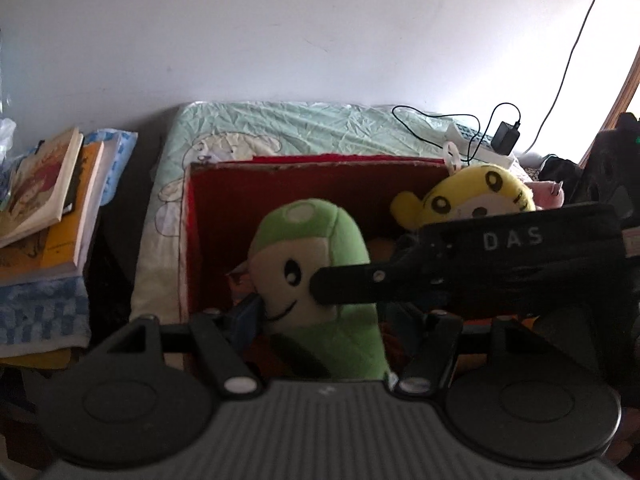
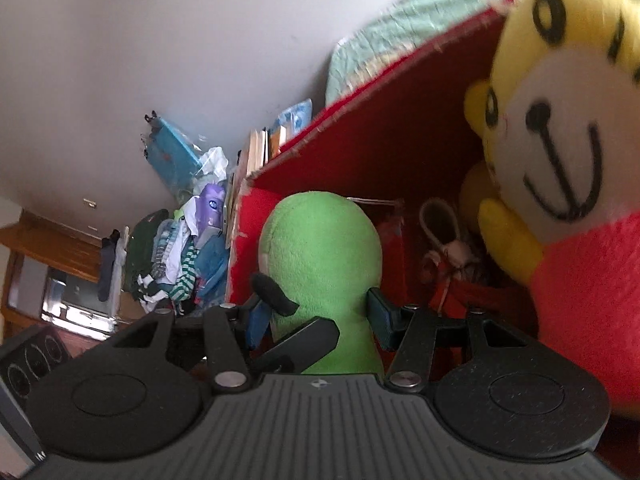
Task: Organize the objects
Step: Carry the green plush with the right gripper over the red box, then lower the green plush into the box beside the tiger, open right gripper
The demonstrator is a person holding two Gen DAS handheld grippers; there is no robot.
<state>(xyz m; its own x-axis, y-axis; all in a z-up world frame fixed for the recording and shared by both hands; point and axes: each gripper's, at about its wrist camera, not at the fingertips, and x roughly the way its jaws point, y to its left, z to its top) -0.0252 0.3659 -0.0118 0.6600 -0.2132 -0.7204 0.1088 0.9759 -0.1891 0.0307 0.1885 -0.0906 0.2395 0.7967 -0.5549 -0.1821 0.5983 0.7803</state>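
A green plush toy (image 1: 320, 264) with a smiling white face stands in the open red box (image 1: 320, 161) on the bed. My left gripper (image 1: 320, 320) is shut on its lower body; the left blue pad (image 1: 249, 316) presses its side and the right pad is hidden. My right gripper (image 2: 318, 318) is also shut on the same green plush toy (image 2: 324, 248), a blue pad on each side. One of its fingers (image 1: 348, 285) lies across the toy's face. A yellow tiger plush (image 1: 480, 196) leans in the box's right part, close to the right camera (image 2: 560, 128).
A stack of books (image 1: 48, 208) on a blue checked cloth (image 1: 40, 316) sits left of the bed. A charger and cable (image 1: 506, 136) lie on the pale green sheet (image 1: 300, 128) behind the box. Small items fill the box floor (image 2: 448, 256). Piled clothes (image 2: 180, 256) lie beyond.
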